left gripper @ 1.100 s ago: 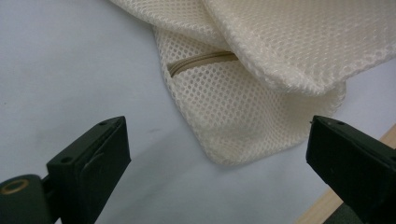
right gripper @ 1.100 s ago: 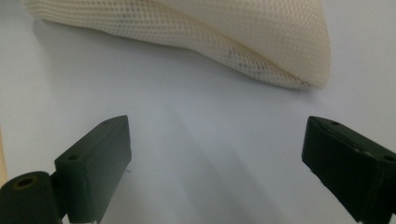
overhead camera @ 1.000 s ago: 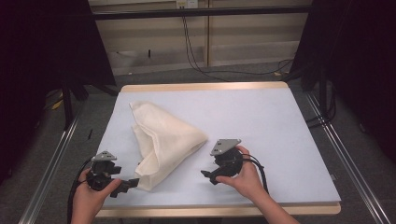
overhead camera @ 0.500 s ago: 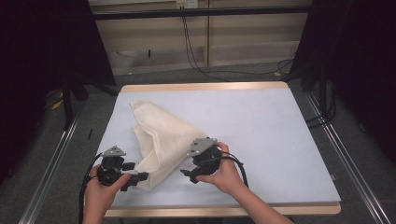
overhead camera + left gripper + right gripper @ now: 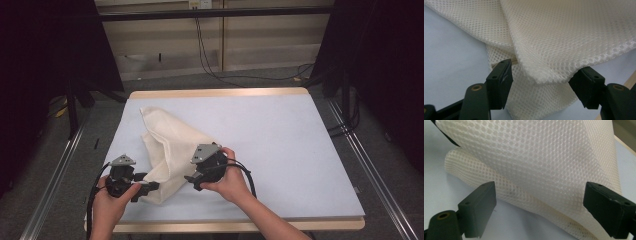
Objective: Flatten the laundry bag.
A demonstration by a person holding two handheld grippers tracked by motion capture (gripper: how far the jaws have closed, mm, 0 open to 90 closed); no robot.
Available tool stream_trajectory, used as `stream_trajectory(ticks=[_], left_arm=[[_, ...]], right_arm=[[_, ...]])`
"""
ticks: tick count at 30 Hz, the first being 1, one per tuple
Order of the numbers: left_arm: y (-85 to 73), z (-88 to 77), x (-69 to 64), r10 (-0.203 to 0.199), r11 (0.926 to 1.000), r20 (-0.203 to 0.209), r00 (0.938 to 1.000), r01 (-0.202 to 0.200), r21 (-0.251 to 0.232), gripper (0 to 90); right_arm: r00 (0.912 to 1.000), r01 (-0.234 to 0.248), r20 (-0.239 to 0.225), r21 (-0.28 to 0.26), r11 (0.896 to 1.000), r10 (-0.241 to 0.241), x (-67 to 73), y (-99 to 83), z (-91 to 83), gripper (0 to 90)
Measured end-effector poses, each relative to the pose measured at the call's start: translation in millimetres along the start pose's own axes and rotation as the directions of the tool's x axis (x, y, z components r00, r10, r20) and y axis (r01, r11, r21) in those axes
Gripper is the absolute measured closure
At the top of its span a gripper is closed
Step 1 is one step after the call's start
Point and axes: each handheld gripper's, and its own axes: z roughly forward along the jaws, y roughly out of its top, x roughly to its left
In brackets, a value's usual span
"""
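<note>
While a cream mesh cloth (image 5: 167, 150) lies folded and rumpled on the left half of the pale blue table (image 5: 280, 140), both grippers are held at its near end. The left gripper (image 5: 145, 187) is seen at the cloth's near left corner, gripped by the left hand (image 5: 107, 202). Its jaws are spread wide in the left gripper view, with a folded edge of the mesh cloth (image 5: 564, 40) lying between them, unpinched. The right gripper (image 5: 192, 179) is held by the right hand (image 5: 230, 180) at the cloth's right edge. Its jaws are also spread wide, with a raised fold of the mesh cloth (image 5: 536, 162) seen between and beyond them, above the table (image 5: 446, 192).
</note>
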Motion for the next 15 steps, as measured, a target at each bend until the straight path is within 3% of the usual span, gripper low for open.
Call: stream_trajectory(ticks=[9,13,15], left_arm=[[1.2,4.0,-0.7,-0.005,1.0000,-0.008,1.0000,0.005,-0.002,36.4],[1.3,4.5,-0.4,-0.005,1.0000,-0.009,0.9999,0.005,-0.004,36.4],[0.9,4.9,-0.2,-0.017,0.9998,-0.007,0.9998,0.017,-0.006,35.7]], right_arm=[[0.9999,0.013,0.001,-0.012,1.000,-0.013,-2.3,1.4,5.9,26.8],[0.9999,0.014,0.001,-0.014,1.000,-0.014,-5.0,1.5,7.7,41.8],[1.0000,0.007,-0.005,-0.011,1.000,-0.007,-6.5,2.1,7.6,56.1]])
